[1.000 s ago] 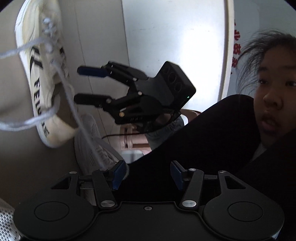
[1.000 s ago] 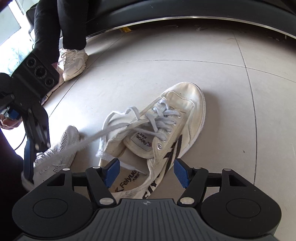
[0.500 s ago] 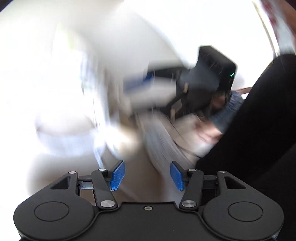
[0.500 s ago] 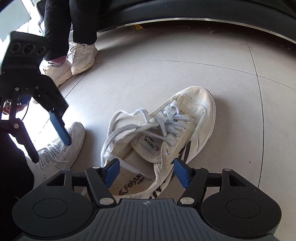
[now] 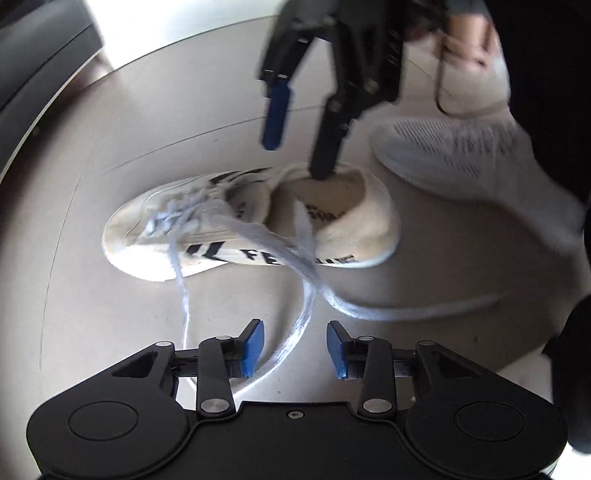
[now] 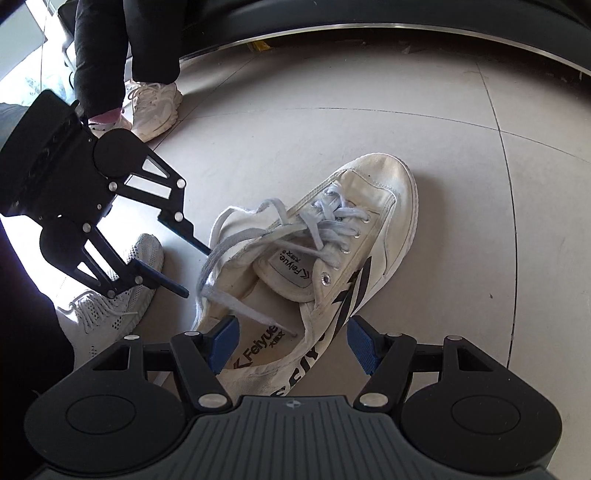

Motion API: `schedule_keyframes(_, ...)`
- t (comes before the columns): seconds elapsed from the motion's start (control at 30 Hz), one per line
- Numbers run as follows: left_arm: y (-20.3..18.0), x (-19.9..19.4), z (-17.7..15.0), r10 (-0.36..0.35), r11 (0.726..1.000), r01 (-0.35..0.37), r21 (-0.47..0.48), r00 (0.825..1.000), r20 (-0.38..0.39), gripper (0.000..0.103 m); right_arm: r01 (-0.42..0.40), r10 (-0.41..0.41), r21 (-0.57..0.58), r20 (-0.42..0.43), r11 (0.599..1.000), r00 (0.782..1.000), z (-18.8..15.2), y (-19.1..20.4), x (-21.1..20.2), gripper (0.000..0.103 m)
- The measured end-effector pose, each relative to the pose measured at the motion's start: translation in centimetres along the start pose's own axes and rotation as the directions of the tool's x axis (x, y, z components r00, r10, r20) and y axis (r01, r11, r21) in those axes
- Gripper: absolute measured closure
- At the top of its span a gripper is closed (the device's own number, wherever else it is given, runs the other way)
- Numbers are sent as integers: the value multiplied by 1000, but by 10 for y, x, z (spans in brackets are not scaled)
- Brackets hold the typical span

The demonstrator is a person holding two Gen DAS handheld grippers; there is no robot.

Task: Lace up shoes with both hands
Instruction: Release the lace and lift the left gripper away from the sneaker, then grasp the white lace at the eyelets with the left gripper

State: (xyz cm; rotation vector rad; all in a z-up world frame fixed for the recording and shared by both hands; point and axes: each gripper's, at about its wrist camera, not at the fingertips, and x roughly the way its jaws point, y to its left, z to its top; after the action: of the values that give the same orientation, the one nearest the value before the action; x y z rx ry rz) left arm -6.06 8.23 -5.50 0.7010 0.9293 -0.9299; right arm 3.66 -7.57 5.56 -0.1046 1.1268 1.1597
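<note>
A cream canvas shoe with black side stripes lies on the tiled floor, its pale laces loosely threaded and trailing out toward the heel. In the left wrist view the shoe lies side-on, and one loose lace strand runs down between my left gripper's blue pads. My left gripper is closing with that strand in the gap, untouched by the pads. From the right wrist view, the left gripper straddles the lace loop. My right gripper hangs open over the shoe's heel opening, holding nothing.
A person's foot in a white mesh sneaker rests just left of the shoe. Another person's white sneakers and black trousers stand behind it. A dark curved base with a metal rim bounds the floor at the back.
The left gripper has swung round from facing the person to pointing down at the shoe, and its jaws have narrowed around a lace strand. The right gripper has kept still.
</note>
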Motion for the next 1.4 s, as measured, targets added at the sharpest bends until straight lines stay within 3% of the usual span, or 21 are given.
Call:
schedule_keyframes(0.07, -4, 10, 1, 19, 998, -19, 59, 1000, 10, 75, 0, 0, 6, -2, 1000, 1000, 1, -1, 1, 35)
schedule_keyframes(0.13, -7, 23, 5, 58, 995, -58, 84, 998, 5, 103, -3, 3, 8, -3, 1000, 1000, 2, 0, 3, 35)
schedule_keyframes(0.23, -5, 11, -2, 154, 986, -153, 73, 988, -5, 103, -20, 20, -4, -3, 1000, 1000, 6, 0, 5, 35)
schedule_keyframes(0.33, 25, -21, -19, 246, 960, -259, -110, 962, -114, 103, -31, 31, -17, -3, 999, 1000, 8, 0, 7, 35)
schedule_keyframes(0.4, 52, -45, -33, 274, 906, -311, -287, 948, -161, 103, -38, 38, -24, -4, 999, 999, 10, 0, 9, 35)
schedule_keyframes(0.43, 70, -63, -43, 283, 837, -328, -437, 944, -167, 103, -37, 37, -28, -5, 999, 999, 10, 0, 10, 35)
schedule_keyframes(0.5, 91, -92, -55, 304, 704, -300, -644, 946, -108, 102, -40, 40, -28, -7, 999, 999, 11, 0, 11, 35)
schedule_keyframes(0.53, 97, -101, -58, 317, 660, -284, -695, 945, -84, 102, -40, 40, -27, -5, 999, 999, 10, 1, 11, 35)
schedule_keyframes(0.6, 100, -116, -48, 323, 669, -205, -715, 946, 31, 102, -40, 40, -26, -8, 999, 999, 10, 1, 11, 35)
schedule_keyframes(0.7, 106, -115, -22, 269, 697, -81, -713, 950, 155, 101, -34, 34, -22, -20, 999, 999, 9, 2, 11, 35)
schedule_keyframes(0.8, 106, -107, 0, 195, 699, 81, -711, 934, 299, 101, -32, 32, -16, -17, 999, 999, 7, 3, 9, 35)
schedule_keyframes(0.87, 107, -101, 3, 150, 644, 214, -735, 906, 395, 101, -33, 32, -16, -15, 999, 999, 6, 4, 8, 35)
schedule_keyframes(0.9, 108, -95, 3, 120, 619, 258, -741, 902, 415, 94, -32, 32, -16, -16, 999, 999, 5, 4, 8, 35)
schedule_keyframes(0.93, 109, -89, 1, 88, 598, 293, -746, 901, 424, 75, -32, 31, -16, -17, 999, 999, 5, 3, 8, 35)
schedule_keyframes(0.97, 106, -83, 3, 73, 616, 265, -741, 918, 389, 68, -31, 31, -16, -19, 999, 999, 4, 3, 8, 35)
schedule_keyframes(1.0, 102, -76, 6, 67, 648, 217, -730, 939, 338, 69, -31, 30, -16, -20, 999, 999, 4, 3, 8, 35)
schedule_keyframes(1.03, 94, -69, 9, 70, 701, 141, -699, 962, 264, 67, -31, 31, -16, -22, 999, 999, 3, 3, 8, 35)
schedule_keyframes(1.07, 90, -65, 9, 67, 723, 101, -683, 974, 215, 65, -29, 29, -16, -23, 999, 999, 3, 3, 7, 35)
schedule_keyframes(1.2, 77, -52, 5, 44, 764, 5, -645, 997, 60, 68, -29, 29, -11, -26, 1000, 999, 1, 2, 7, 35)
schedule_keyframes(1.3, 80, -55, 21, 17, 780, 104, -618, 982, 187, 65, -29, 29, -7, -36, 1000, 999, -2, 2, 6, 35)
schedule_keyframes(1.4, 96, -24, 51, -9, 774, 187, -605, 958, 285, 65, -27, 27, 1, -44, 1000, 999, -5, 1, 5, 35)
